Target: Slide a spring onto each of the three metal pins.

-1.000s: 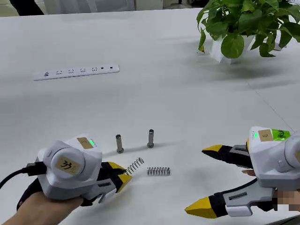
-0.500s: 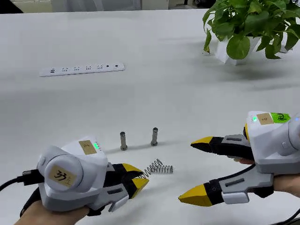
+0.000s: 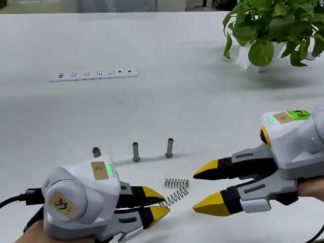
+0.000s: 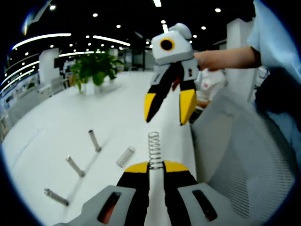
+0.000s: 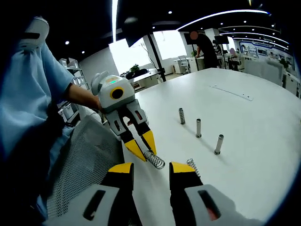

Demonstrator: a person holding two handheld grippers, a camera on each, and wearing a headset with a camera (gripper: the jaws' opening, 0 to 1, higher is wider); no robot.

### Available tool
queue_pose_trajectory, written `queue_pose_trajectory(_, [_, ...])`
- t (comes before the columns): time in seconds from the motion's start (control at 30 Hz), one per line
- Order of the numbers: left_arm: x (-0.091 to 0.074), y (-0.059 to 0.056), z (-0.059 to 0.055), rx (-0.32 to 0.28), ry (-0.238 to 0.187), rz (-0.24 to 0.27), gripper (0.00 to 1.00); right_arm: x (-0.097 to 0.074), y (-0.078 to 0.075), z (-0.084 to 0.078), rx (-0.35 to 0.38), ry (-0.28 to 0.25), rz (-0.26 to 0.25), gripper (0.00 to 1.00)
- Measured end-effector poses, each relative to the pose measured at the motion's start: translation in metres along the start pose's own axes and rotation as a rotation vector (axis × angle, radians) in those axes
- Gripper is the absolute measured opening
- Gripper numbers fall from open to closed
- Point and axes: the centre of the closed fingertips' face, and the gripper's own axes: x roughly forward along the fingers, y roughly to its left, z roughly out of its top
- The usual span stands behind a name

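My left gripper (image 3: 163, 203) sits at the lower left, shut on one end of a spring (image 3: 175, 196) that sticks out from its tips (image 4: 150, 167). The held spring (image 4: 154, 148) points toward my right gripper (image 3: 196, 191), which faces it, open, with nothing between its jaws. A second spring (image 3: 176, 182) lies loose on the white table (image 3: 167, 101) just beyond them. Two bare metal pins (image 3: 135, 152) (image 3: 169, 148) stand upright behind it. A third pin (image 3: 96, 152) stands left of them, and the right gripper view shows a spring coiled around it (image 5: 181, 116).
A white power strip (image 3: 93, 75) lies far back on the left. A potted green plant (image 3: 273, 28) stands at the far right corner. A mesh chair seat (image 4: 244, 155) is just off the table's near edge, and a person stands far across the room.
My left gripper has carried its spring right and nearer, uncovering the third pin. My right gripper has moved left toward it, its jaws narrower than before. The loose spring stays put.
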Motion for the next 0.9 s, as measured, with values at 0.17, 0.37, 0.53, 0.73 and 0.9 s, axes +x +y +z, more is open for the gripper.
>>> queue_pose_trajectory(0.17, [0.0,-0.008,0.0,0.023,0.006,-0.047,0.1,0.004,0.002,-0.003,0.024,0.017,0.038,0.27])
queue_pose_trajectory(0.37, [0.0,-0.015,0.0,0.038,0.01,-0.078,0.1,0.009,0.01,-0.011,0.067,0.054,0.095,0.2])
queue_pose_trajectory(0.53, [0.0,-0.02,0.002,0.042,0.002,-0.102,0.1,0.011,0.009,-0.014,0.097,0.065,0.119,0.17])
queue_pose_trajectory(0.73, [0.0,-0.023,0.004,0.044,-0.004,-0.113,0.1,0.009,0.01,-0.016,0.099,0.07,0.129,0.13])
queue_pose_trajectory(0.9, [0.0,-0.024,0.004,0.041,-0.005,-0.112,0.1,0.01,0.013,-0.016,0.095,0.074,0.128,0.13])
